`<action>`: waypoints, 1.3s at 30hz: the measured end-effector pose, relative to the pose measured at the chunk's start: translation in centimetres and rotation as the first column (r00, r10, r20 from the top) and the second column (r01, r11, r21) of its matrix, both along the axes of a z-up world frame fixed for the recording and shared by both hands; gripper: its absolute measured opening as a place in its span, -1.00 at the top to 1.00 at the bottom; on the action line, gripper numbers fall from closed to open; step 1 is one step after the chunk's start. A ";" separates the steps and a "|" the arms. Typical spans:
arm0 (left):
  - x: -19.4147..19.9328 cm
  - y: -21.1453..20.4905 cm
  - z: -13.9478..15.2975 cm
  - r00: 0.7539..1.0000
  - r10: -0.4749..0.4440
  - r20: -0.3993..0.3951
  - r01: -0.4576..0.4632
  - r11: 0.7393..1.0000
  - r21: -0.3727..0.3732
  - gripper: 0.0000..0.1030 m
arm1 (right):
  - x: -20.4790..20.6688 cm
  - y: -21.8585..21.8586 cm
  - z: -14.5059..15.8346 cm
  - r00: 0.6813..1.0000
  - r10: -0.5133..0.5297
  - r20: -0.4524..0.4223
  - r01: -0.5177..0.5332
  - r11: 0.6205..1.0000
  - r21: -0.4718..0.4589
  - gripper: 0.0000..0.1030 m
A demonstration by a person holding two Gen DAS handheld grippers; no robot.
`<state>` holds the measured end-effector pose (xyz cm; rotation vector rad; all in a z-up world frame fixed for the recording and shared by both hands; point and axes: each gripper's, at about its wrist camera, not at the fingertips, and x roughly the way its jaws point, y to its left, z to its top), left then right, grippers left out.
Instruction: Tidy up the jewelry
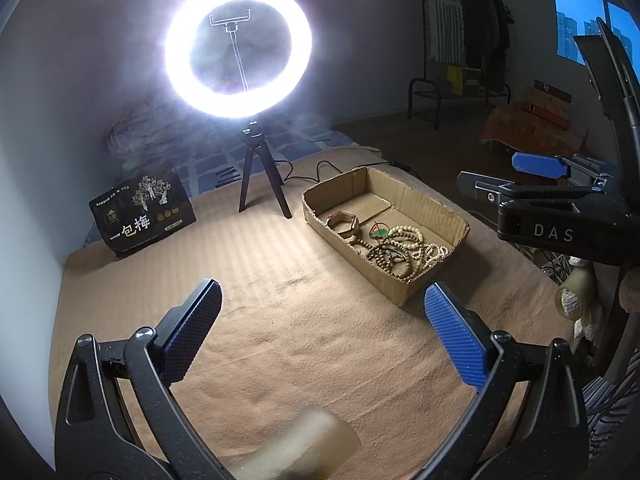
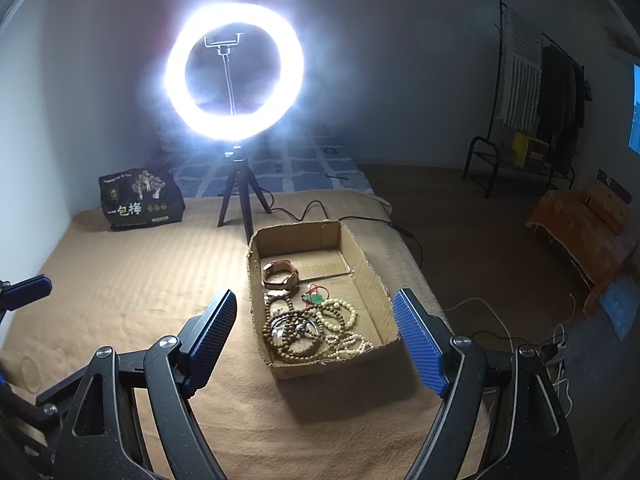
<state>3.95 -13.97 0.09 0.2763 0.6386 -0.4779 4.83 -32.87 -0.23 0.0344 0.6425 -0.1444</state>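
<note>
Cardboard box [image 1: 386,236] sits open on the tan blanket [image 1: 280,320] of the bed, seen from the left wrist view to the right of and beyond the left tool [image 1: 324,330], whose blue-padded fingers stand wide apart over bare blanket, gripping nothing. Inside the box, at its near end, lies a tangle of brown wooden bead strings [image 1: 390,258] and pale bead strings [image 1: 426,250], with a green pendant on a red cord [image 1: 379,233] and a leather-strapped watch [image 1: 342,222] further in. A lit ring light [image 1: 238,42] on a small tripod stands behind the box, and a black snack bag [image 1: 144,210] leans at the left by the wall. The right tool [image 1: 508,176] hovers at the right edge, above and beyond the box.

From the right wrist view, the right tool [image 2: 316,338] hangs over the near end of the box [image 2: 372,276], its fingers spread wide with the bead pile lying between them, untouched. The watch [image 2: 280,274] rests toward the box's middle, the pendant [image 2: 314,297] just beside the pale beads [image 2: 344,322], the brown beads [image 2: 290,330] at the near left. A blue fingertip of the left tool [image 2: 26,290] shows at the left edge.
</note>
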 end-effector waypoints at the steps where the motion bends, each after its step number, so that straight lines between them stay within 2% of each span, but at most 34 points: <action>1: -0.1 -0.1 0.0 1.000 -0.001 0.000 0.001 1.000 0.000 -1.00 | 0.0 -0.1 0.0 1.000 0.000 0.000 0.000 1.000 0.000 -0.56; 39: -0.1 -0.4 0.3 1.000 0.007 0.002 -0.007 1.000 -0.009 -1.00 | 0.1 -0.1 -0.4 1.000 0.010 -0.023 -0.011 1.000 -0.015 -0.57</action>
